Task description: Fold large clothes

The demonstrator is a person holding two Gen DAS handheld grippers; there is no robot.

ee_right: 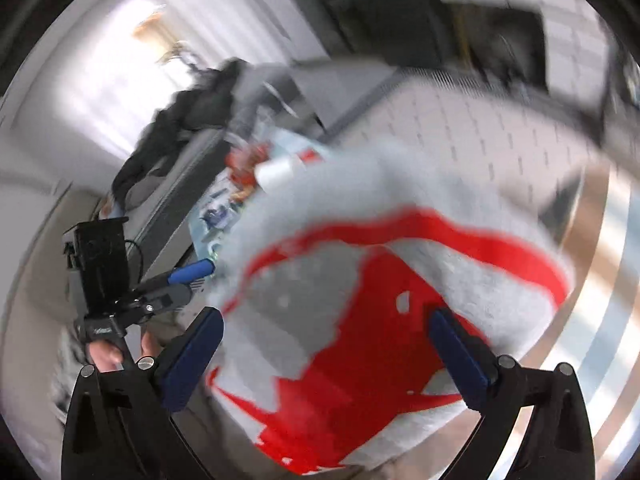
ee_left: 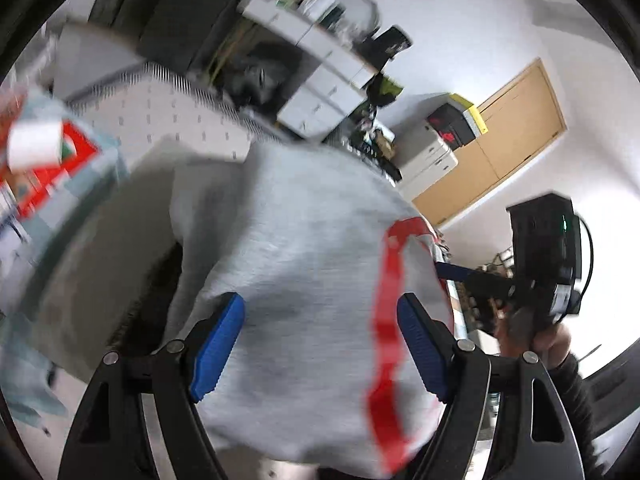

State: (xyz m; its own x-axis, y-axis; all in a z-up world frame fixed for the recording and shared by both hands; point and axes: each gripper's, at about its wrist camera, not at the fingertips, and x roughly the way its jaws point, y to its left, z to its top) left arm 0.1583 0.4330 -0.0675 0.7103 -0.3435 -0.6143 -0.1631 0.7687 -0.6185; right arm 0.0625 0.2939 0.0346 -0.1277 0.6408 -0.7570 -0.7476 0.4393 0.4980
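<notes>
A large grey garment (ee_left: 300,240) with a red stripe (ee_left: 386,320) lies bunched on a white quilted mattress (ee_left: 168,120). My left gripper (ee_left: 320,344) hangs over it, jaws wide; the cloth spreads past both blue pads (ee_left: 218,344) and I see no squeeze. In the right wrist view the same garment (ee_right: 400,184) shows a big red print (ee_right: 360,360). My right gripper (ee_right: 332,352) stands open above it. Each gripper also shows in the other's view: the right gripper (ee_left: 456,276) at the garment's right edge, the left gripper (ee_right: 200,276) at its left edge.
A teal cloth with red print (ee_left: 80,152) and a white roll (ee_left: 34,144) lie left of the garment. Beyond the mattress (ee_right: 500,120) stand white drawers (ee_left: 320,92), a printer (ee_left: 432,160) and a wooden door (ee_left: 512,132). Dark clothes (ee_right: 180,128) are piled at the back.
</notes>
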